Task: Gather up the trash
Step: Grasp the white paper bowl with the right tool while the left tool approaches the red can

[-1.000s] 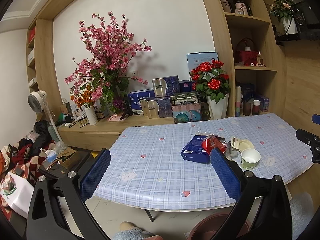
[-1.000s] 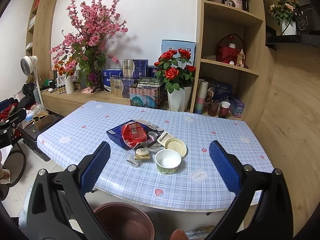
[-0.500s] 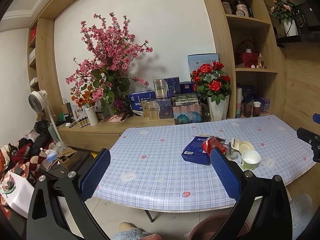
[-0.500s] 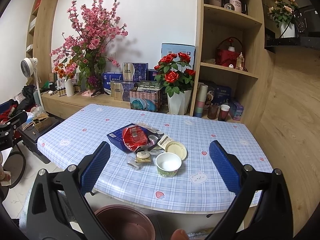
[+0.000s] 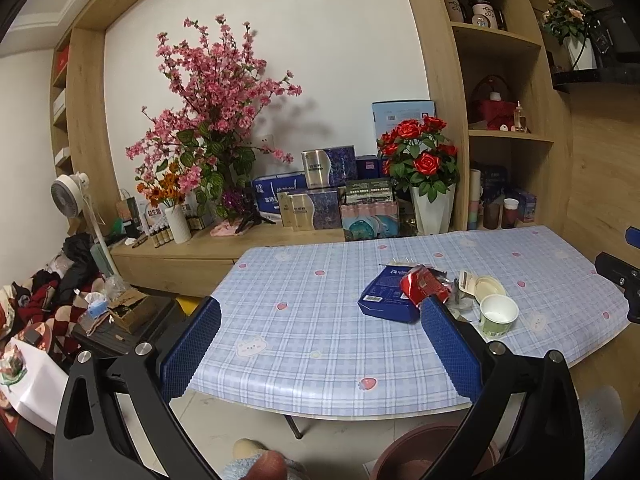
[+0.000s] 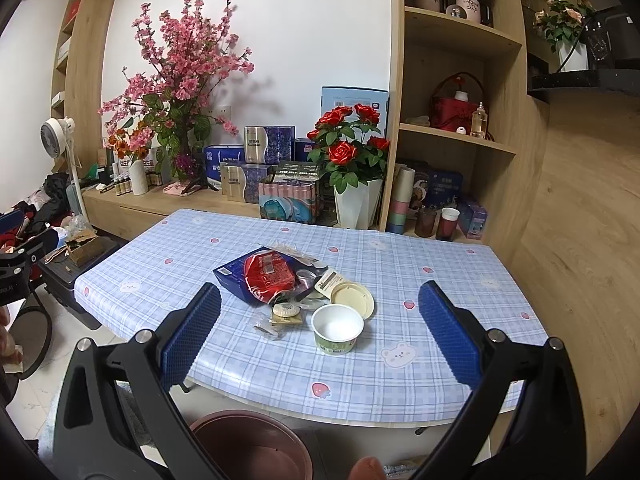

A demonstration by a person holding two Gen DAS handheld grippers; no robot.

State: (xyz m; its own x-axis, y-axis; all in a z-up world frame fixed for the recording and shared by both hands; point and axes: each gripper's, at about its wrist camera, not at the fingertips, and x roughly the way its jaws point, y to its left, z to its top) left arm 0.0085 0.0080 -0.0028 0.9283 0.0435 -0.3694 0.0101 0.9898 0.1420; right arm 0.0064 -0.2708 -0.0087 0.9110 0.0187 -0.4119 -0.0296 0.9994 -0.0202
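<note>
1. Right gripper [image 6: 319, 320] hangs off the near edge of the counter [image 6: 440, 272], jaws spread wide, nothing between them. Left gripper [image 5: 320, 332] is just as wide open and just as empty, off to the left side of the same counter.

2. Straight ahead of the right gripper, nearest its fingertips: one paper cup [image 6: 337, 329], white inside, green band, standing upright and looking empty. Light and thin-walled, I'd guess; pinch across the rim gently or it crushes.

3. Just beyond the cup, touching it: one round cream lid [image 6: 352, 298], lying flat. Stiff but low; it likely needs lifting by an edge.

4. Ahead and left: one red foil wrapper [image 6: 266, 274], crumpled, slick-looking and near weightless, resting on one flat blue packet [image 6: 232, 278]. Take the wrapper at a raised fold; the packet by its near corner.

5. Between cup and wrapper, a scatter of small sachets [image 6: 286, 314] and clear film; I can't count them reliably.

6. Below the right gripper, on the floor under the counter's edge: one brown bin [image 6: 252, 448], mouth open, the likely destination.

7. From the left gripper, the whole heap lies ahead and to the right, partly behind its right finger.
</note>
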